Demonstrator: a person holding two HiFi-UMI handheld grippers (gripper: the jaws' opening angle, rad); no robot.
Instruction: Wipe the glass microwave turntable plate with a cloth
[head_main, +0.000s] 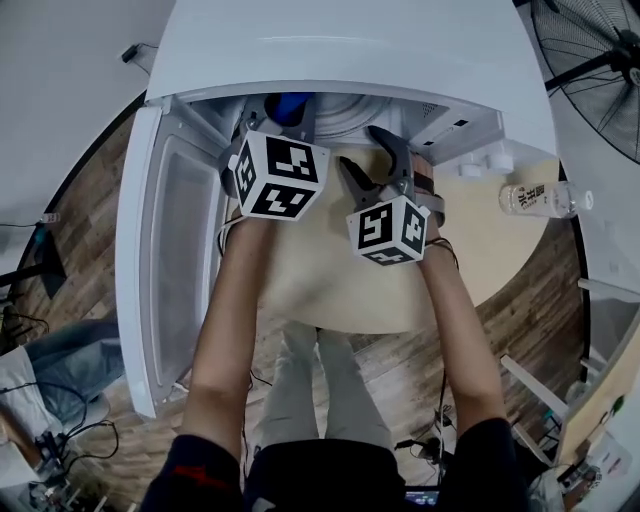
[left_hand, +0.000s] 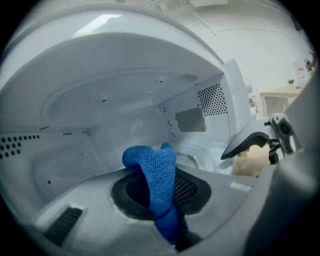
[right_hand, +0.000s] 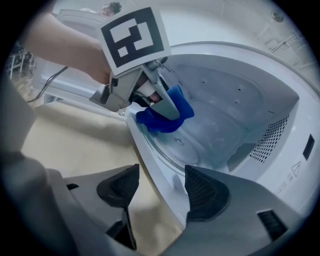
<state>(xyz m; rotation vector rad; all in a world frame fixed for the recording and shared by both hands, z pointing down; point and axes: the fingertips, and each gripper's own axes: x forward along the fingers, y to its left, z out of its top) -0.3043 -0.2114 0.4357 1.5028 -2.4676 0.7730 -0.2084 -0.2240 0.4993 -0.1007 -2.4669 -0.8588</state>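
The glass turntable plate lies inside the open white microwave. My left gripper reaches into the cavity and is shut on a blue cloth, which rests at the plate's near left rim. In the left gripper view the cloth stands up folded between the jaws. My right gripper is open with nothing held. Its jaws sit either side of the microwave's front sill, just in front of the plate. In the head view the right gripper hangs at the cavity mouth, right of the left gripper's marker cube.
The microwave door stands swung open at the left. The oven sits on a round beige table. A clear water bottle lies on the table to the right. A black fan stands beyond it.
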